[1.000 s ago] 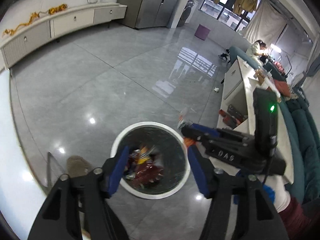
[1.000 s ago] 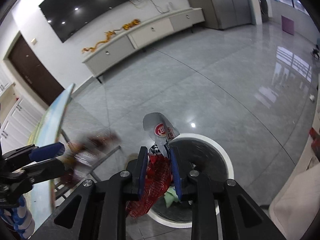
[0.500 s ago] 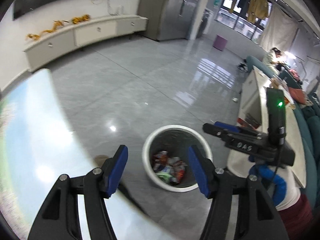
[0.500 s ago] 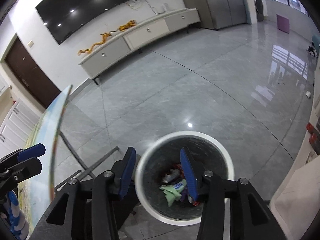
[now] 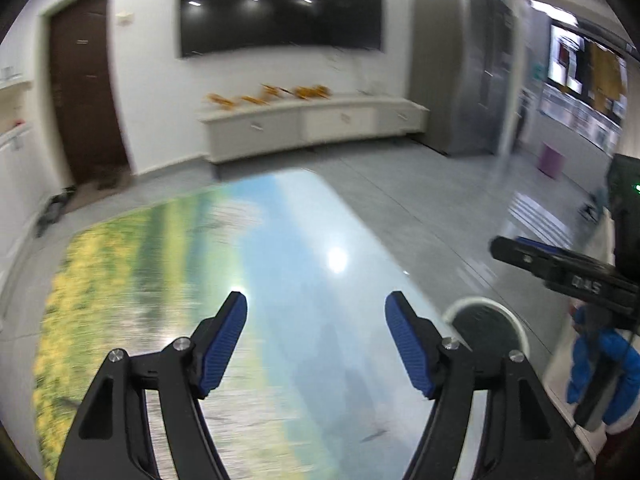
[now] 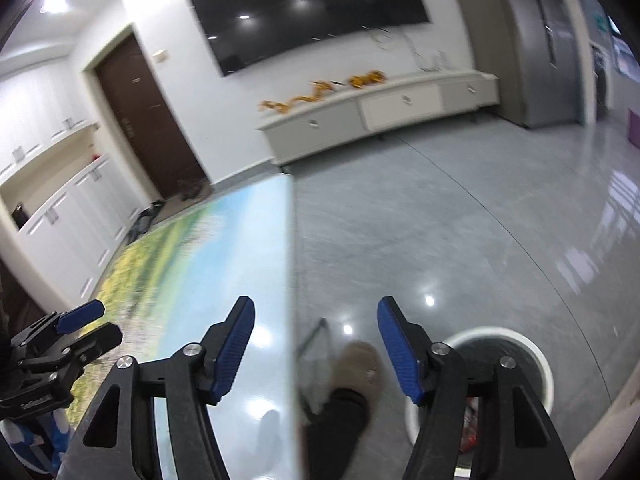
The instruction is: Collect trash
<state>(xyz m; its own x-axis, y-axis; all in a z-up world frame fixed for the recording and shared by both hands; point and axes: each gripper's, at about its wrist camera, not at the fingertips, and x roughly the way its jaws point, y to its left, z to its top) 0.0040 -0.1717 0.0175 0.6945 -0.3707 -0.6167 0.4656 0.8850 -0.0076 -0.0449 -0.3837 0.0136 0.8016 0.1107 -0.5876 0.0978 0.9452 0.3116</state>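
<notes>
Your right tongs [image 6: 316, 344] stand apart with nothing between the blue pads, the jaws having just been opening; a second ago they pinched a red wrapper over the bin, and that wrapper is now gone from them. Your left tongs [image 5: 316, 344] are likewise spread and empty, their jaws also having just widened. Both have swung away from the white-rimmed trash bin [image 6: 536, 364], which a moment ago sat squarely beneath them and now lies low at the right edge of each wrist view, red scraps just visible inside it in the right wrist view. Ahead of both tongs stretches the counter [image 5: 280, 248], its glossy top printed with a landscape of sky and yellow field; the part of it that shows carries no trash, though motion blur softens the surface. A slippered foot [image 6: 356, 364] stands on the grey floor [image 6: 460, 220] between counter edge and bin. Beyond, the pale sideboard [image 5: 312, 124] and the dark wall screen [image 5: 280, 4] close the room. By the look of it, one drop is complete and you are turning back to search the counter for the next piece.
</notes>
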